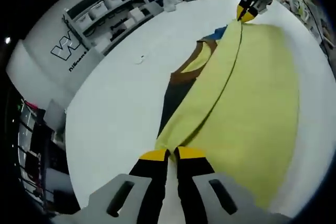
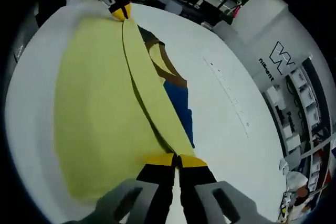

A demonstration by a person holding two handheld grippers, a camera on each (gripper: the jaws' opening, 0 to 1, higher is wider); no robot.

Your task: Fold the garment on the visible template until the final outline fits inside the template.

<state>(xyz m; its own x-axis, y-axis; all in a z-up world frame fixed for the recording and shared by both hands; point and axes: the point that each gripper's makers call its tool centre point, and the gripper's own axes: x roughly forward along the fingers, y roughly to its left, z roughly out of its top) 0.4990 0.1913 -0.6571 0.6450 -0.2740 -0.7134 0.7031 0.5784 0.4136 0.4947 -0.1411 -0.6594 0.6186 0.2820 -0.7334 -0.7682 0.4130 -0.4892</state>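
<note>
white table [image 1: 121, 103], shelved room behind, both grippers' jaws clamped on yellow garment [image 1: 252, 108] folded edge

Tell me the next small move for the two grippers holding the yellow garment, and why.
Probably carry the held edge further across and lay it flat. The left gripper and right gripper each pinch an end of the yellow garment's folded flap, whose fold runs between them over the white table.
</note>
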